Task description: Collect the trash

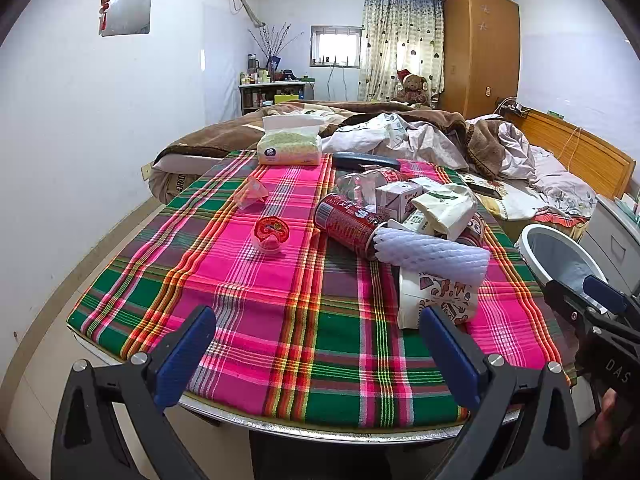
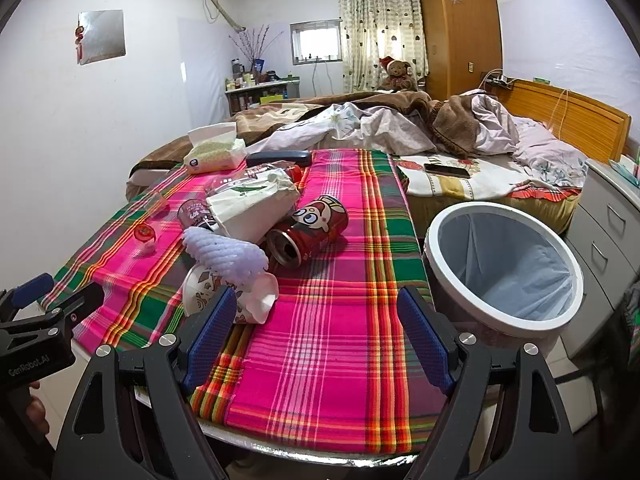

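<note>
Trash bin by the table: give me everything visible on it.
The trash bin is round, with a wide white rim over a dark body, lined with a pale bluish bag. It stands upright on the floor just off the table's right edge, between table and bed. Its mouth is open and what shows of the inside looks empty. Neither gripper touches it.

Your left tongs [image 1: 318,354] and right tongs [image 2: 316,336] both gape wide, gripping nothing, held level side by side; what looks like your hand [image 1: 610,416] grips the right handle.
</note>
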